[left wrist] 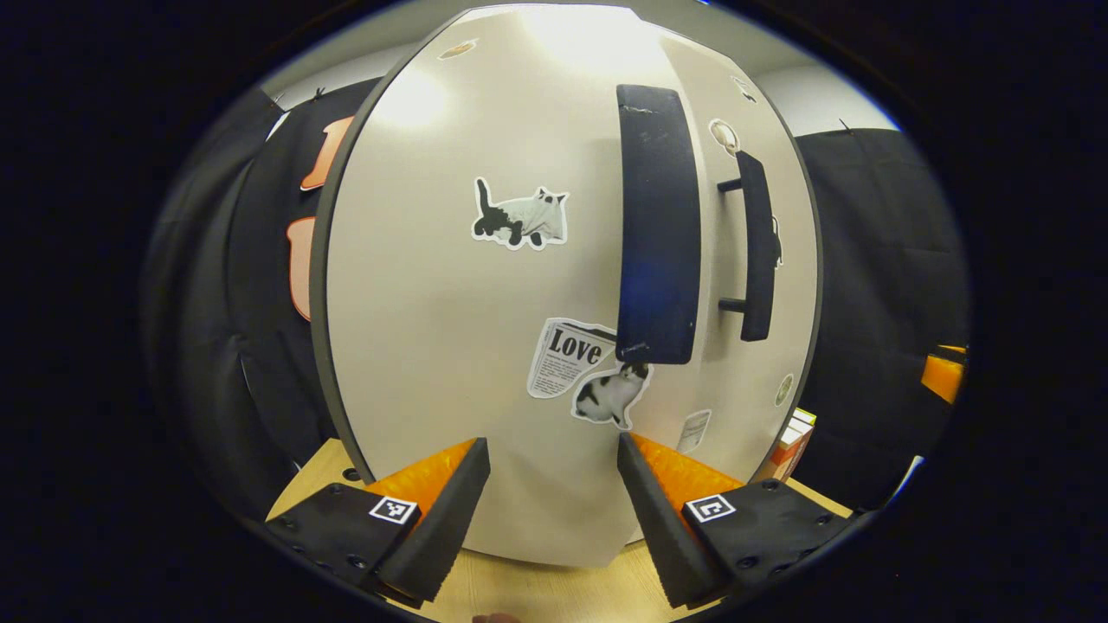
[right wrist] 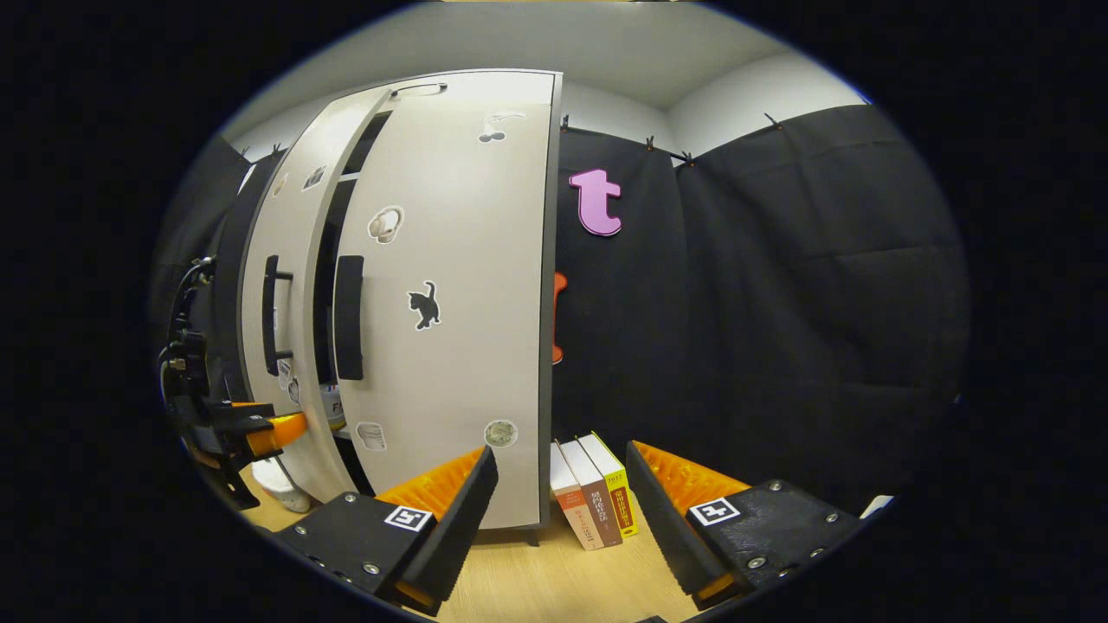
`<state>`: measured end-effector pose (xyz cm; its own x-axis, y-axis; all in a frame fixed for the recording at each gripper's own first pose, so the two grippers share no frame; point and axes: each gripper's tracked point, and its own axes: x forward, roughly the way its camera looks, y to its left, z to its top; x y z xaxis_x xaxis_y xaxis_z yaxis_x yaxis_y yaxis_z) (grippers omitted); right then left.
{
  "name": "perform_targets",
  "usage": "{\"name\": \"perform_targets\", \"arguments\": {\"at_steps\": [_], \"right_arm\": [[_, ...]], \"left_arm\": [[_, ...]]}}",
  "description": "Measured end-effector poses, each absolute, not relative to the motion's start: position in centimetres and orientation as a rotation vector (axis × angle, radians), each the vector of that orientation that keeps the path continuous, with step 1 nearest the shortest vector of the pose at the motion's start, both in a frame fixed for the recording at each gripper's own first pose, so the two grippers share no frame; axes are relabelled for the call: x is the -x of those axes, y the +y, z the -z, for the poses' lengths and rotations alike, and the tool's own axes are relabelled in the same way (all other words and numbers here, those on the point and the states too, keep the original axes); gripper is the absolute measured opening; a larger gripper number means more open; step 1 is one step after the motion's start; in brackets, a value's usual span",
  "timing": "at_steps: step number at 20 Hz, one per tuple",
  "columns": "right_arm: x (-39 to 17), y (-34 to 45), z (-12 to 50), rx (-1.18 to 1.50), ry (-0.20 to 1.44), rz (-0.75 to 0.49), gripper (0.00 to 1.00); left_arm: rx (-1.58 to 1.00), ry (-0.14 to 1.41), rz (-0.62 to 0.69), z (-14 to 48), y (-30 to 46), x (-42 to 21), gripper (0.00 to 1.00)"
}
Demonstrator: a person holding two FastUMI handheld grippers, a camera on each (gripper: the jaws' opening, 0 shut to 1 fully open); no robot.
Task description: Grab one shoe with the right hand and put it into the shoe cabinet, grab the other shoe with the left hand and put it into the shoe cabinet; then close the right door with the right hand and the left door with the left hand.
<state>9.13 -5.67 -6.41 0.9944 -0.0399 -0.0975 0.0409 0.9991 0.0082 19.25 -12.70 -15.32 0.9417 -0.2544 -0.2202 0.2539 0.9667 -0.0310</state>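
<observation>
Item: shoe cabinet [left wrist: 485,285], pale, with dark edging, standing on a light wooden table [left wrist: 537,593].

Left gripper view:
- Left gripper [left wrist: 554,484], at 6 o'clock, released; fingers spread with nothing between them, tips close to the left door [left wrist: 450,363], contact not clear.
- Left door takes up the centre of the view. Dark bar handle [left wrist: 658,225] at 1 o'clock, upright, near the door's right edge.
- Cat sticker [left wrist: 519,216] at 11 o'clock from centre; newspaper sticker with a second cat [left wrist: 589,368] just below centre, partly behind the handle's lower end.
- Right door [left wrist: 718,260] at 3 o'clock, with its own dark handle [left wrist: 756,247] on two short posts.
- Books [left wrist: 792,446] at 4 o'clock, beside the cabinet's foot.

Right gripper view:
- Right gripper [right wrist: 561,493], at 6 o'clock, released, nothing between the fingers, apart from the cabinet.
- Right door [right wrist: 459,285] at 10 o'clock, not fully closed; a dark gap shows between the two doors, interior too dark to read, shoes cannot be made out.
- Small black cat sticker [right wrist: 424,305] on the right door.
- Three books [right wrist: 597,497] stand upright between the fingers, just right of the cabinet.
- The left gripper [right wrist: 260,433] at 8 o'clock, against the left door [right wrist: 286,260].
</observation>
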Motion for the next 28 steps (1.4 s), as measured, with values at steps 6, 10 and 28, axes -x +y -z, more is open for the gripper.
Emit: {"name": "perform_targets", "arguments": {"at_steps": [6,10,28], "right_arm": [[-10.0,-5.3,5.4,-0.020,0.100,0.012,0.92],[-10.3,-5.0,4.0,-0.020,0.099,-0.018,0.92],[-8.0,-6.3,-5.5,-0.007,-0.001,-0.071,0.92]], "left_arm": [[0.006,0.235,0.239,15.4,-13.2,-19.5,0.99],[0.000,0.253,0.237,14.9,-12.7,-17.9,0.97],[-0.007,0.060,0.009,-6.0,6.0,-4.1,0.96]]}}
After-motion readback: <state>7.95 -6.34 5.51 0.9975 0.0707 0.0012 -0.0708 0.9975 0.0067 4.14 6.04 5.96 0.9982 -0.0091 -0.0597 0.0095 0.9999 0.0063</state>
